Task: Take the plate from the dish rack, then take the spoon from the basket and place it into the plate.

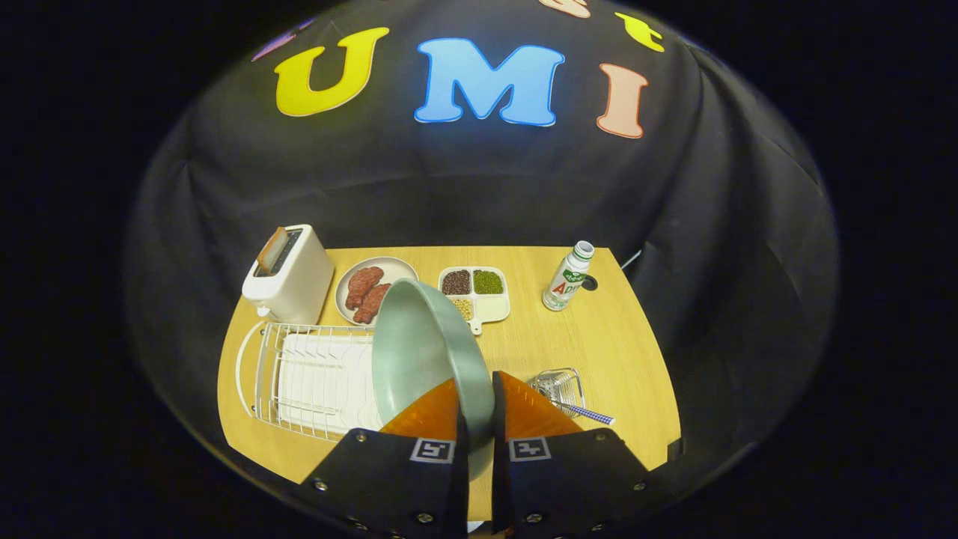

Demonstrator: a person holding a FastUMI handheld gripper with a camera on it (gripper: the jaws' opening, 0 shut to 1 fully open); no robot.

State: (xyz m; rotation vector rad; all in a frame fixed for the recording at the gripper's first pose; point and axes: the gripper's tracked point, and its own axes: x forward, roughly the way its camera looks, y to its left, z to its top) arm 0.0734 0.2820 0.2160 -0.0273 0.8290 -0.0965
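My gripper [479, 408] is shut on the rim of a pale green plate [419, 352], which stands on edge between the fingers, lifted above the wooden table [599, 337]. Behind and left of the plate lies the white wire dish rack [310, 374] on its white drip tray. To the right of the fingers sits a small wire basket [557, 388]. A spoon with a blue checked handle [587, 414] lies in it, the handle sticking out toward the table's right edge.
A white toaster [290, 273] with a slice of bread stands at the back left. Beside it are a plate of red meat pieces [370, 288], a divided tray of beans [475, 292] and a small white bottle [567, 277]. Bare wood lies ahead of the basket.
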